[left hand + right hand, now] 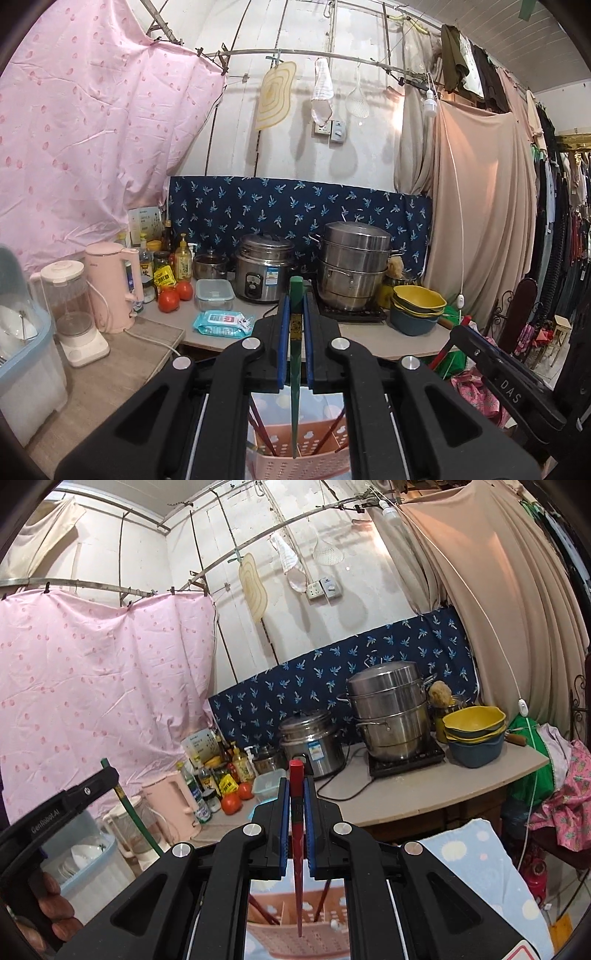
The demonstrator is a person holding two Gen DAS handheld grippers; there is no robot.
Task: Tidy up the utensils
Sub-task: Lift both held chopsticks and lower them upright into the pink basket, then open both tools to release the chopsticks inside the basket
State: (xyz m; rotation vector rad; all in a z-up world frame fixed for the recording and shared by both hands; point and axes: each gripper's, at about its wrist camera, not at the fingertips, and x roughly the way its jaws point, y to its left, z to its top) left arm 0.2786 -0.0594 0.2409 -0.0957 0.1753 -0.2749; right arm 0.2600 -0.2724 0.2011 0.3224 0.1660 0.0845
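Left wrist view: the left gripper [294, 317] is pointing roughly level toward the kitchen worktop [369, 338], its jaws clamped together on a green chopstick [295, 369]. The chopstick is hanging nearly upright, its blunt end projecting above the jaws and its tapered tip reaching down to the pink perforated utensil basket [295, 456], which is standing below on a pale blue patterned cloth [317, 404]. Several dark red chopsticks [260, 430] are already leaning in the basket's compartments. The upright hold is probably keeping the stick in line with a compartment opening. Whether the tip is inside the basket or just above its rim cannot be told. At the right edge the right gripper [480, 339] is showing beside the left one.

Right wrist view: the right gripper [295, 805] is likewise clamping its jaws on a red chopstick [297, 849], held vertically over the same basket [295, 921], tip pointing at its dividers. The left gripper [92, 781] is appearing at the left with the green chopstick [136, 819] slanting below it, a person's hand [51, 912] gripping its handle. The rice cooker [312, 744], steamer pot [391, 716] and stacked bowls [474, 734] are standing on the worktop well beyond, taking no part.
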